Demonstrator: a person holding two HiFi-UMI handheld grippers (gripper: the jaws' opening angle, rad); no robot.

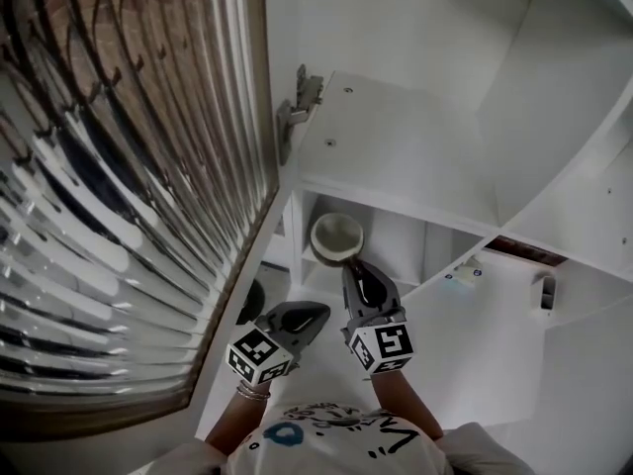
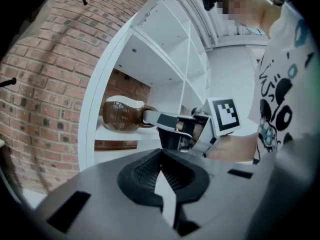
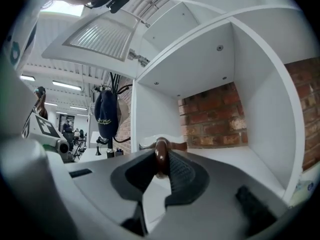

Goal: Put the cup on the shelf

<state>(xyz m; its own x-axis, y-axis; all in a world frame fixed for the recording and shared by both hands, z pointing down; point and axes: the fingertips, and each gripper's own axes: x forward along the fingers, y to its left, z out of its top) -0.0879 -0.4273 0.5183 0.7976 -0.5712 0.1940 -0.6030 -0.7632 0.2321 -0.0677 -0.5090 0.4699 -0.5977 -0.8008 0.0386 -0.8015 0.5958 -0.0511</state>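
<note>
Centre frame, right tool (image 1: 349,265) grips brown cup (image 1: 336,236) by its handle (image 3: 161,156) to seat it on the shelf (image 1: 415,151); left tool (image 1: 318,312) closed, empty.

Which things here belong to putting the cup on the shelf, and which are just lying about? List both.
Job in hand:
- cup, gripped by its handle
- right gripper, jaws shut on that handle
- white shelf

Lying about:
- left gripper, jaws shut, empty
- ribbed glass door
- hinge
- dark cap
</note>
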